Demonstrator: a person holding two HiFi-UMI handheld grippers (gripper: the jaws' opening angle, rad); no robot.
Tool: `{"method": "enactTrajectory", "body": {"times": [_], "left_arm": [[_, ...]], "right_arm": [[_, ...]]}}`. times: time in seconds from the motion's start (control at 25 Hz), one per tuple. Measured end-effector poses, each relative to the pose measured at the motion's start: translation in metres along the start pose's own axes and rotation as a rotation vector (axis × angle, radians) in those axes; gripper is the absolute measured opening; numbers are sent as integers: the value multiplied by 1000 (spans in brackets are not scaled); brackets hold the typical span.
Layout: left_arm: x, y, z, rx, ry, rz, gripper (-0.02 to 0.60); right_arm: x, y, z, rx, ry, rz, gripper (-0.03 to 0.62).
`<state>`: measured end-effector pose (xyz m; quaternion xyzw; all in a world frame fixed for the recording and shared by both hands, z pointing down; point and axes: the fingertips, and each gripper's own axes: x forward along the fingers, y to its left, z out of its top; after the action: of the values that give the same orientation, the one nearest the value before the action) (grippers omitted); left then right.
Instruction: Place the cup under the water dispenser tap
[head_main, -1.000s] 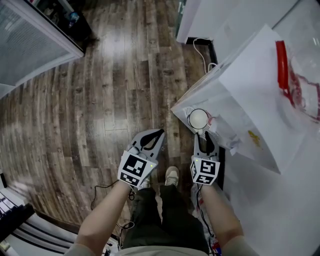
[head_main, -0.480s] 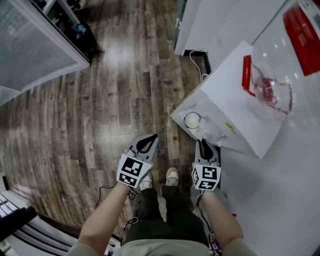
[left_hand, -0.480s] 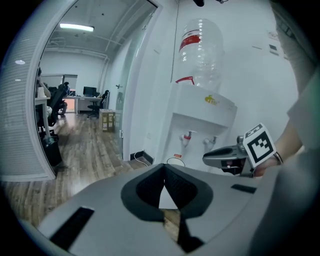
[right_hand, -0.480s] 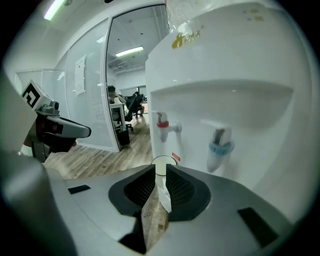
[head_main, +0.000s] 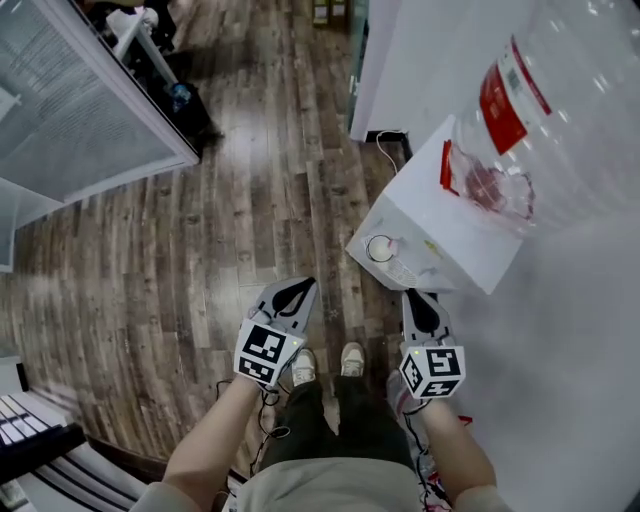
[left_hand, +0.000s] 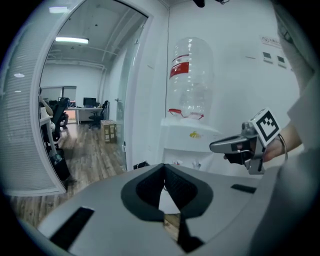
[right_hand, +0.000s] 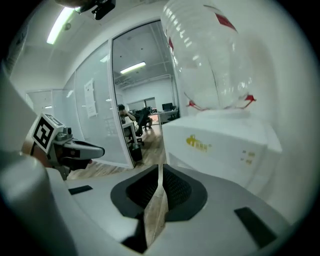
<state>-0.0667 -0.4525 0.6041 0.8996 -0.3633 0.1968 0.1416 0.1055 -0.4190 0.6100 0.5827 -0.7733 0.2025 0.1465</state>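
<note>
The cup (head_main: 381, 248) sits on the water dispenser (head_main: 440, 232) front ledge; the bottle (head_main: 560, 100) stands on top

A grey-brown wood-plank floor (head_main: 250, 200) carries a white box-shaped water dispenser (head_main: 445, 225) by the wall (head_main: 400, 45), a thin pale cable (head_main: 389, 150) looping beside its base, and a person's two light shoes (head_main: 303, 366). A round white cup (head_main: 380, 248) sits on the dispenser's front tray (head_main: 405, 270).

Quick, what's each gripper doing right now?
Left gripper: shut, empty.
Right gripper: jaws have just been closing, now together, nothing between them.
</note>
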Motion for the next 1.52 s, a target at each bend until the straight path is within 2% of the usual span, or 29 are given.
{"method": "enactTrajectory", "body": {"times": [0.28, 0.52, 0.84, 1.0, 1.12, 1.28, 1.52], "left_arm": [[-64, -16, 78, -7, -73, 45, 6], [-126, -37, 153, 72, -156, 65, 6], [-206, -56, 244, 147, -329, 94, 6], [-232, -68, 267, 183, -366, 89, 6], [-245, -79, 275, 172, -384, 80, 6], [-259, -90, 281, 181, -393, 78, 6], [-266, -92, 284, 189, -386, 74, 6]], "right_arm": [[-62, 28, 86, -94, -71, 26, 12], [-123, 57, 159, -141, -140, 81, 6], [-206, 86, 246, -153, -249, 122, 6], [-239, 105, 279, -170, -301, 158, 6], [-256, 117, 296, -208, -333, 168, 6], [-274, 130, 310, -273, -359, 172, 6], [-278, 141, 317, -287, -361, 210, 6]]}}
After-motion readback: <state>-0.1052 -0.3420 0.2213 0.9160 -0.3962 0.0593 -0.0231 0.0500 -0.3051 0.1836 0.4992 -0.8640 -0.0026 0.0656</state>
